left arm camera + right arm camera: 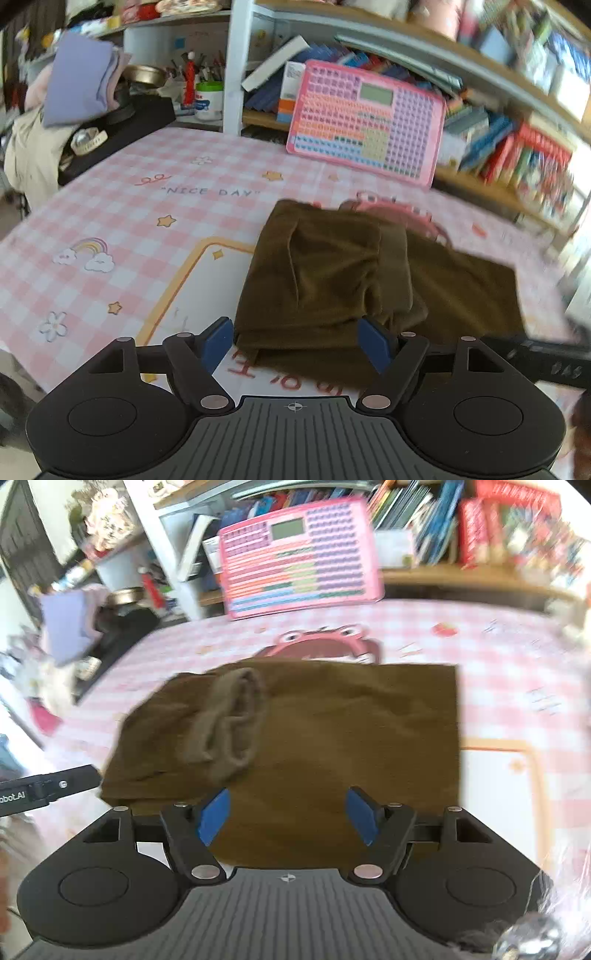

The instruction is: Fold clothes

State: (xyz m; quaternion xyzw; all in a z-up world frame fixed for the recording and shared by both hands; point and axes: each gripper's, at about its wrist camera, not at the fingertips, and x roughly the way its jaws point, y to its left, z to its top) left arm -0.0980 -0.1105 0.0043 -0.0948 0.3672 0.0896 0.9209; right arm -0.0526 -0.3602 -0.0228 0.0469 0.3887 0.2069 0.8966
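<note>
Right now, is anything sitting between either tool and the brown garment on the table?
Nothing visible is. The left tool and right tool both hang open directly over the near edge of the brown garment, with only cloth between their fingers. The pink toy board stands behind it, clear.

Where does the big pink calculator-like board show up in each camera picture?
Left wrist view: the pink keyboard-style board with a small grey screen leans against the bookshelf, upper centre-right.
Right wrist view: same board, top centre.
Shared landmark: the folded brown garment.
</note>
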